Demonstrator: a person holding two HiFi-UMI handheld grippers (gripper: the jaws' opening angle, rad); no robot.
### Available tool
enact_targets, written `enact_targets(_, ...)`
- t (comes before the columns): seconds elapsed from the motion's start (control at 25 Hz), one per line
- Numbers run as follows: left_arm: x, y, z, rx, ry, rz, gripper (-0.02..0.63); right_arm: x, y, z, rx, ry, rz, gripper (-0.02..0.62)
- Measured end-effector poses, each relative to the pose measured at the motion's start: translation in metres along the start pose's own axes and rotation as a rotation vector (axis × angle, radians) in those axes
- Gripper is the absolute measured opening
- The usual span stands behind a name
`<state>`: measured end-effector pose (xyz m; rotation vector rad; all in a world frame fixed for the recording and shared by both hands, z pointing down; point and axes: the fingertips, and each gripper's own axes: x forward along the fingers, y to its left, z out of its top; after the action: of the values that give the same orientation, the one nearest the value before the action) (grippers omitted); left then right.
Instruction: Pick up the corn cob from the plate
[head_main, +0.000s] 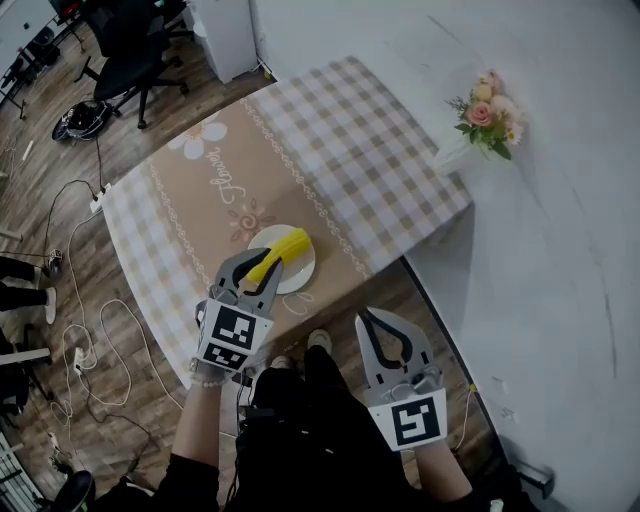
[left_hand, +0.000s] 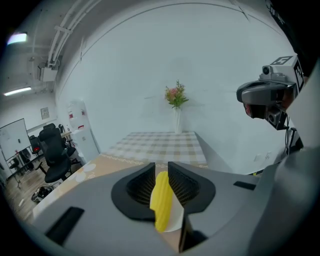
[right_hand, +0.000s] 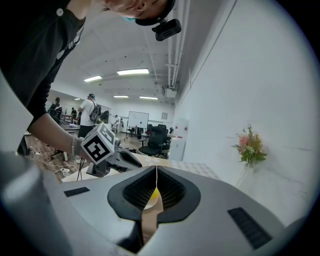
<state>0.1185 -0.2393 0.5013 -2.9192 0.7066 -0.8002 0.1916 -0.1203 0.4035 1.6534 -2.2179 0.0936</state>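
Near table edge: plate, corn cob at left gripper tips.

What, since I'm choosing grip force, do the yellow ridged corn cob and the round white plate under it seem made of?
Yellow ridged corn cob: probably moulded plastic, matte. It is one even bright yellow with regular ridges, though a real cob isn't ruled out.
Round white plate: smooth, plain white, thin rim. It could be ceramic, melamine or paper; the look leaves it open.
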Motion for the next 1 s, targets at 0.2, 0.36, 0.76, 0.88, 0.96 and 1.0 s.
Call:
enact_targets(0.2,0.02,-0.001,-0.025,-0.03,0.074,-0.016,0.136,0.004,-0.004,0.011,-0.034,-0.086,0.002,0.042)
enact_targets(0.36,0.044,-0.005,-0.04,-0.008,0.151,-0.043,0.185,0.004,-0.013,0.005,-0.018,-0.076,0.0,0.041)
enact_targets(0.76,0.068,-0.01,-0.09,-0.001,0.276,-0.11,0.236,0.005,0.001,-0.017,0.025,0.008,0.0,0.041)
enact_targets(0.88,0.075,-0.01,-0.099,-0.002,0.3,-0.117,0.244,0.005,0.002,-0.023,0.041,0.038,0.001,0.041)
enact_targets(0.96,0.079,-0.009,-0.102,-0.002,0.308,-0.119,0.244,0.003,0.004,-0.033,0.067,0.099,0.003,0.043)
enact_targets(1.0,0.081,-0.01,-0.103,-0.004,0.311,-0.122,0.244,0.002,0.004,-0.036,0.071,0.115,0.004,0.043)
